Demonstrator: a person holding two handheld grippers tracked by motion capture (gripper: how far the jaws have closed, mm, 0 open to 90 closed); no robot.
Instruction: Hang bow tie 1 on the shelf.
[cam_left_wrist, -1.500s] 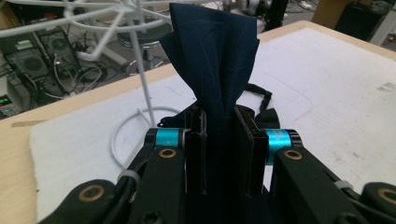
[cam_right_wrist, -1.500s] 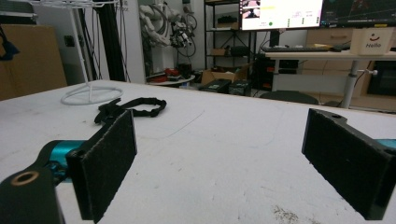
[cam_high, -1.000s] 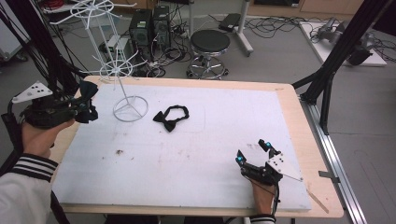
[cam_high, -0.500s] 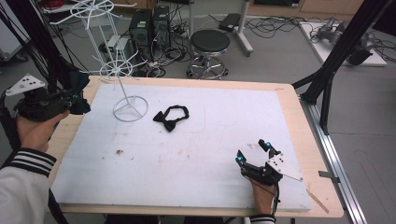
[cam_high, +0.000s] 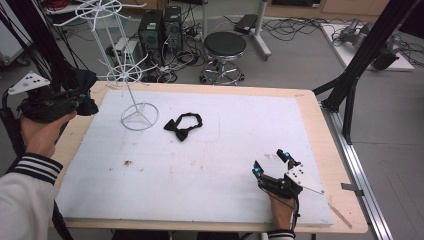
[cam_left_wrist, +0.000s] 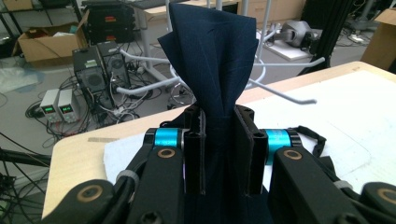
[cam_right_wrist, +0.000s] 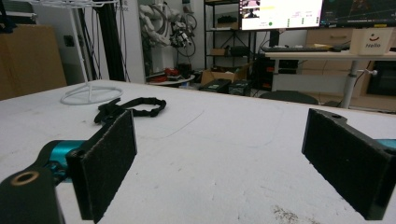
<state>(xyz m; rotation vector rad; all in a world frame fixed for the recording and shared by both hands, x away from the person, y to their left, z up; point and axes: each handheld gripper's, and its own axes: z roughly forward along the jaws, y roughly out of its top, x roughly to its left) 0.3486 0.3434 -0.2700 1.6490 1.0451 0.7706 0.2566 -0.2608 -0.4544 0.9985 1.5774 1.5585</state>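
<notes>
Clearly the left gripper (cam_left_wrist: 219, 140), clamped on navy cloth (cam_left_wrist: 215, 60) near the table's (cam_high: 320, 125) left edge, could snag the rack (cam_high: 125, 75); right gripper (cam_high: 272, 162) gapes empty.

navy, black and white on a pale table
the cloth (cam_left_wrist: 212, 60) in the left gripper (cam_left_wrist: 219, 140) is dark navy with faint pinstripes; the bow tie (cam_high: 183, 126) is black; the wire stand (cam_high: 131, 80) is white; the table mat (cam_high: 225, 150) is white with brown specks, edged by light wood; both grippers have black jaws and turquoise joints; the sleeve (cam_high: 22, 195) is white with black cuff stripes
</notes>
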